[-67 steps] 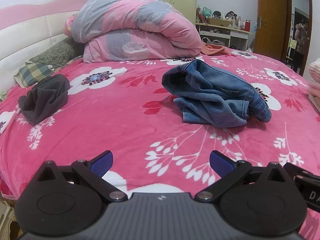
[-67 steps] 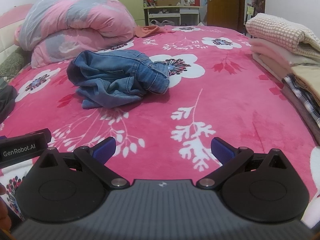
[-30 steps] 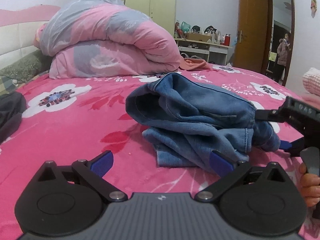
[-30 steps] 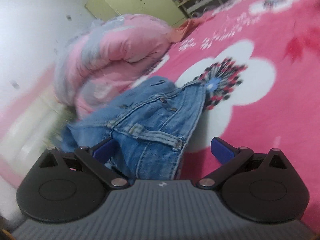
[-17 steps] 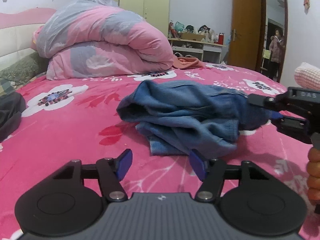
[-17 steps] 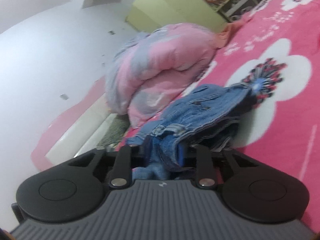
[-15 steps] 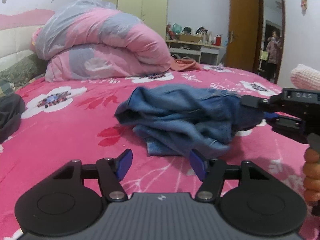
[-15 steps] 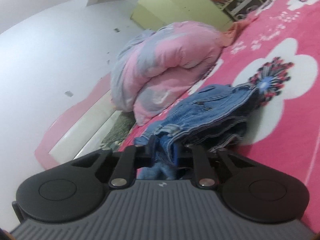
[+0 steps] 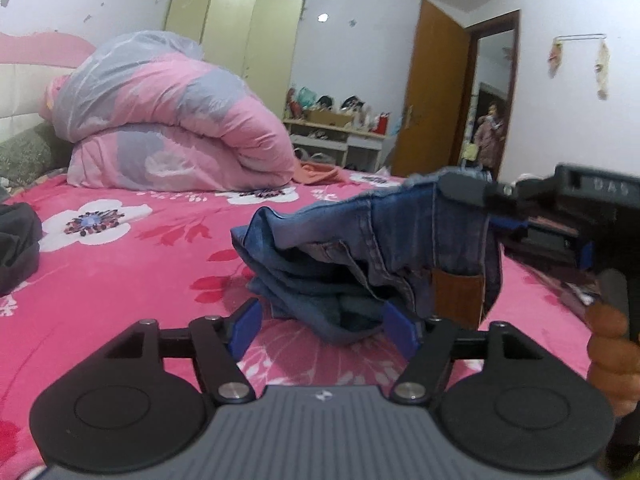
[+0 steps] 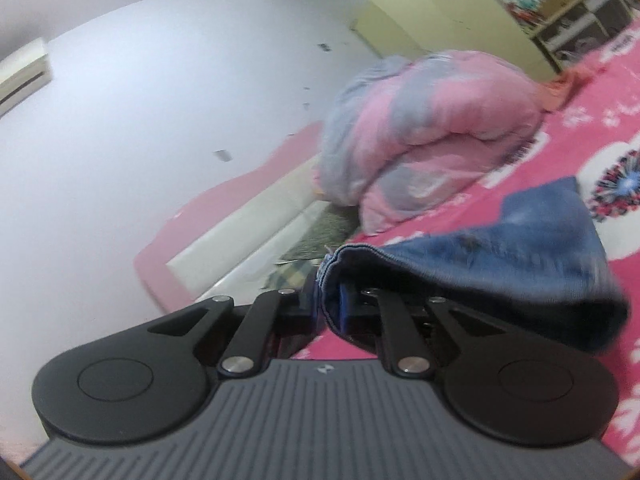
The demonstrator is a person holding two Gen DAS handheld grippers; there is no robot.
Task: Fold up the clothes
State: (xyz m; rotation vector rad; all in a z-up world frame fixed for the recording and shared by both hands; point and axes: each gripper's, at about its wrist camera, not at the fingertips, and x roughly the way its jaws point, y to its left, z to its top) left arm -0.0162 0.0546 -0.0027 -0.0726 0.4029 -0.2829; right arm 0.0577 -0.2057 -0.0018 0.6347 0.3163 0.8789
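- right gripper (image 10: 326, 306): jaws have just been closing further, now pinched tight on a denim edge of the jeans (image 10: 520, 256); seen from the left wrist view, right gripper (image 9: 490, 210) holds the waistband end lifted off the bed, hand (image 9: 610, 356) on its handle
- left gripper (image 9: 322, 328): jaws have just been opening a bit, partly spread, nothing gripped; the low bunched end of the jeans (image 9: 360, 256) sits just ahead of and between the blue pads (image 9: 244, 326), contact unclear
- jeans: one end raised, brown patch hanging, the rest piled on the pink floral bedspread (image 9: 132, 280)
- rolled pink-grey duvet (image 9: 160, 128) behind, by the headboard
- dark garment (image 9: 16, 244) at left edge
- person in the doorway (image 9: 490, 136), far back
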